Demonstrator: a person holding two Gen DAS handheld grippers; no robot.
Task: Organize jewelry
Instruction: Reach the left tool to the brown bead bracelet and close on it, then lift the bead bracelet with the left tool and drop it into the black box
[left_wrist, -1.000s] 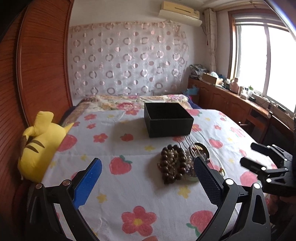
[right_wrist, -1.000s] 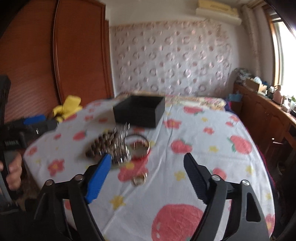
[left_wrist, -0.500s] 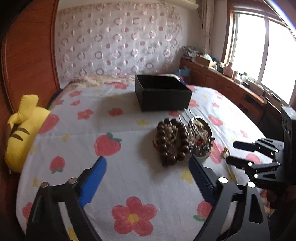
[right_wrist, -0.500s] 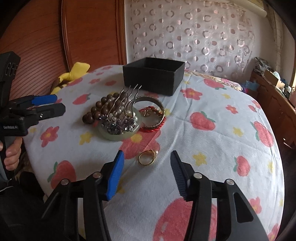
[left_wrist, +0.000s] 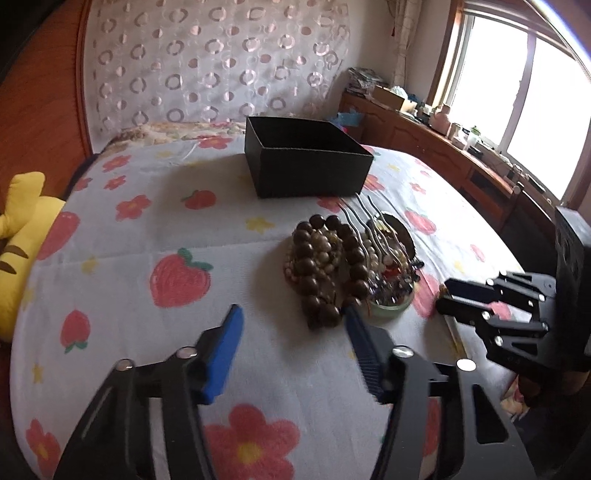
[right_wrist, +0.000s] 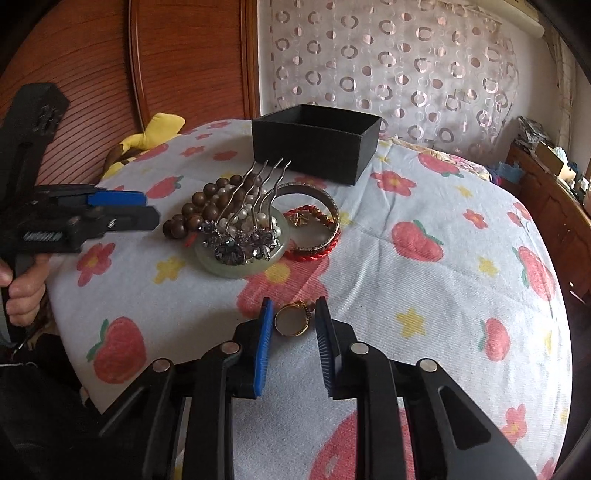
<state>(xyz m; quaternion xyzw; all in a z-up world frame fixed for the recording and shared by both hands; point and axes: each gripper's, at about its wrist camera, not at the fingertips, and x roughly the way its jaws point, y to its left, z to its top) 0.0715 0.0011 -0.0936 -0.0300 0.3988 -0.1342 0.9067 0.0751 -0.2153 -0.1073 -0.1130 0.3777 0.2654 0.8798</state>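
Right tongs (right_wrist: 293, 314) low over the bed (right_wrist: 424, 266), jaws closing, gold ring (right_wrist: 293, 319) lying between them on the sheet; pads just beside the ring on either side, contact not clear. Ahead of these tongs and slightly left, a jade bangle (right_wrist: 218, 267) with a jewelled hair comb (right_wrist: 247, 221) resting on it, prongs pointing up and away. Touching the bangle's far left side, brown beads (right_wrist: 201, 205) mixed with pearls (right_wrist: 229, 195). Just right of the bangle, a metal bangle (right_wrist: 317, 206) on a red cord bracelet (right_wrist: 314, 254). Farther ahead, an open black box (right_wrist: 314, 147), apart from the pile.

Left tongs (left_wrist: 291, 317) also closing, nothing between the jaws, only bare sheet below. Right pad close by the near end of the brown beads (left_wrist: 317, 280), touching or not cannot be told. Box (left_wrist: 306, 166) well ahead, beyond the pile. Yellow plush (left_wrist: 18, 236) far off to the left at the bed's edge. Right tongs (left_wrist: 448, 295) seen off to the right, beyond the bangle.
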